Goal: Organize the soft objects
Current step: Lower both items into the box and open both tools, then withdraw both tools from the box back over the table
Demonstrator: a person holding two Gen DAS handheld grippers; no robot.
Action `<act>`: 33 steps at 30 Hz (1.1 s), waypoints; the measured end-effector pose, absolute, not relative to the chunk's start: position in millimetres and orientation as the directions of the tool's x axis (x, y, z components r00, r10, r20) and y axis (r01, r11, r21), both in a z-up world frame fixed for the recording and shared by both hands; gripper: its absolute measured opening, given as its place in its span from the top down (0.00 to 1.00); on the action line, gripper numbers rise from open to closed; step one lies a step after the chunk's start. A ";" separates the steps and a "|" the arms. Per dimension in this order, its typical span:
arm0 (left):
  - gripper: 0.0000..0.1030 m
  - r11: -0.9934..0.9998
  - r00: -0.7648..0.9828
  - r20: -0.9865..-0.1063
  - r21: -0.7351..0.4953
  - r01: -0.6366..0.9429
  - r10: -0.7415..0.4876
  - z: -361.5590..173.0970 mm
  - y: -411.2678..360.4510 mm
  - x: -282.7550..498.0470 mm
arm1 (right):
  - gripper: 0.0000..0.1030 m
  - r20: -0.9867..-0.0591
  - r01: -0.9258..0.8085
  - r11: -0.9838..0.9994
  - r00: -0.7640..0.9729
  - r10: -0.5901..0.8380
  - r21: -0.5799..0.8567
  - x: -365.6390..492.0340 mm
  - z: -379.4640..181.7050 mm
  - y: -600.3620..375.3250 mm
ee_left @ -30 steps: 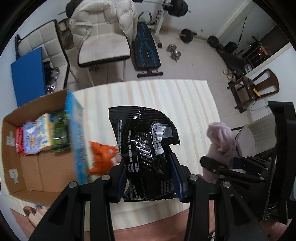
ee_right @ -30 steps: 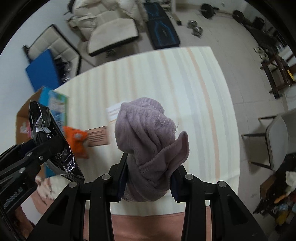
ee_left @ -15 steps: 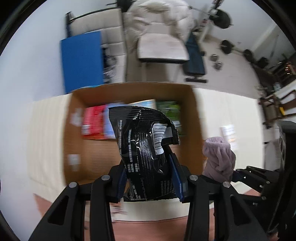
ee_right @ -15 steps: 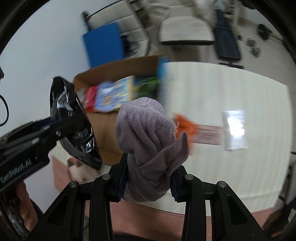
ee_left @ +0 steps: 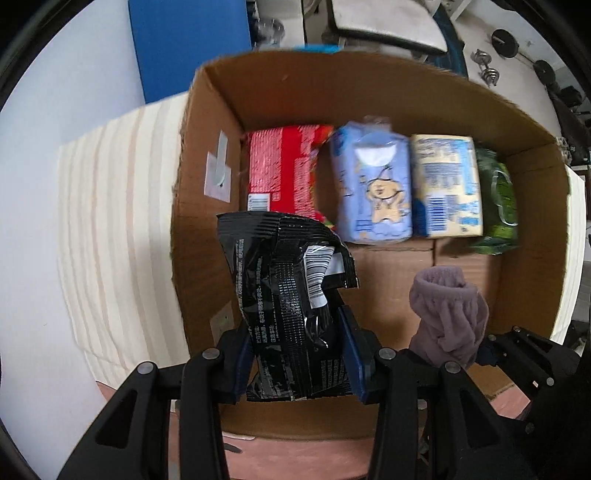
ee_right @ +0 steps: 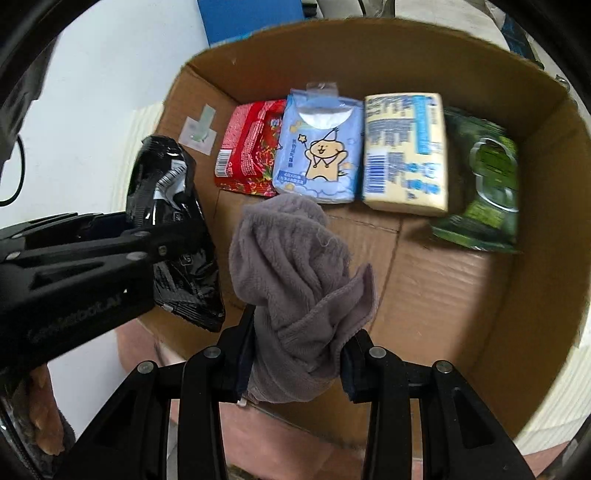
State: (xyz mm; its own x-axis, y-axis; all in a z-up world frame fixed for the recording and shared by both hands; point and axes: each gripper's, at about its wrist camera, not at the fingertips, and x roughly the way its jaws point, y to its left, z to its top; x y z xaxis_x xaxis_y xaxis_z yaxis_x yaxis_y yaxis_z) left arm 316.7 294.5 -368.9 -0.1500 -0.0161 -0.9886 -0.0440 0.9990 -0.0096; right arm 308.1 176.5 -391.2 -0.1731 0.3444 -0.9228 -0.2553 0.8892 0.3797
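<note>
My left gripper [ee_left: 297,354] is shut on a crinkled black foil packet [ee_left: 291,295], held above the near left part of an open cardboard box [ee_left: 369,92]. My right gripper [ee_right: 297,360] is shut on a mauve fleece sock [ee_right: 295,273], held above the box's near middle; the sock also shows in the left wrist view [ee_left: 448,317]. The black packet shows at the left of the right wrist view [ee_right: 177,236]. A row of packs lies along the box's far side: red [ee_right: 251,151], light blue with a cartoon bear [ee_right: 319,151], yellow [ee_right: 404,155], green [ee_right: 480,192].
The box sits on a cream striped tablecloth [ee_left: 110,221]. The near half of the box floor [ee_right: 436,280] is bare cardboard. A blue panel [ee_left: 188,44] and a white padded chair [ee_left: 384,22] stand behind the table.
Both grippers swung left from over the table to above the box, still holding the packet and the sock. The box now fills both views, seen from closer and more from above.
</note>
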 end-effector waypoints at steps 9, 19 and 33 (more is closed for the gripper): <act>0.59 0.997 -0.242 -0.969 -0.023 -0.077 -0.041 -393.6 312.3 320.4 | 0.46 -0.910 -0.255 0.879 -0.217 0.354 0.403 318.2 -417.2 192.3; 0.53 0.994 -0.190 -0.980 -0.037 -0.100 -0.055 -373.1 317.2 309.7 | 0.14 -0.923 -0.245 0.896 -0.207 0.325 0.370 325.4 -415.6 178.0; 0.11 0.991 0.058 -0.998 -0.010 -0.135 -0.002 -307.0 296.6 260.9 | 0.00 -0.995 -0.286 0.954 -0.010 0.095 0.094 298.9 -359.3 136.9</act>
State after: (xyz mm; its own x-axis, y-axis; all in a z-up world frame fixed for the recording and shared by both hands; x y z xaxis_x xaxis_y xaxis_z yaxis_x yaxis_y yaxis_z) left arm 260.9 296.6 -307.0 0.0584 -0.0022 -0.9983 -0.1350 0.9908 -0.0101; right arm 298.9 136.9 -359.3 -0.0096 0.0954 -0.9954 -0.2860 0.9536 0.0942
